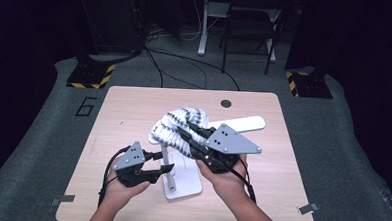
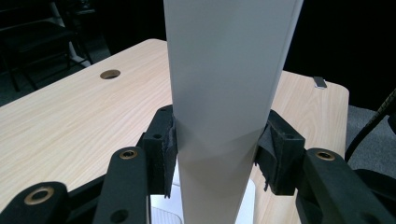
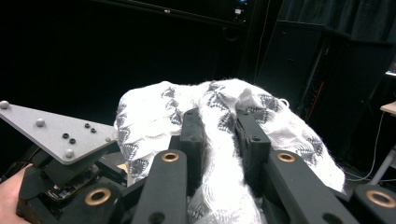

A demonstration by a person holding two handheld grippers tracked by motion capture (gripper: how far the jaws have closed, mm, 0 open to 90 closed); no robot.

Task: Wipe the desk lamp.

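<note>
A white stand (image 1: 173, 177) is being kept on the near middle of the wooden table (image 1: 129, 107), its flat base (image 1: 188, 185) lying on the tabletop and its upright post (image 2: 229, 93) rising from it; a white arm (image 1: 246, 123) is being carried out to the far right at the top of the stand. The post is being clamped by the left gripper (image 1: 162, 165), which is being held at the near left of the table; in the left gripper view the two pads (image 2: 169, 149) are being pressed against both sides of the post, at a middling width.

A white cloth with a grey pattern (image 1: 178, 127) is being held up above the middle of the table, bunched over the top of the stand, just left of the arm; whether the arm is being touched by it cannot be told. The cloth is being gripped by the right gripper (image 1: 193, 135), which is being held from the near right; in the right gripper view (image 3: 219, 135) a thick fold of cloth is being squeezed between the narrowly set jaws, with the rest of the cloth being draped over and beyond them.
</note>
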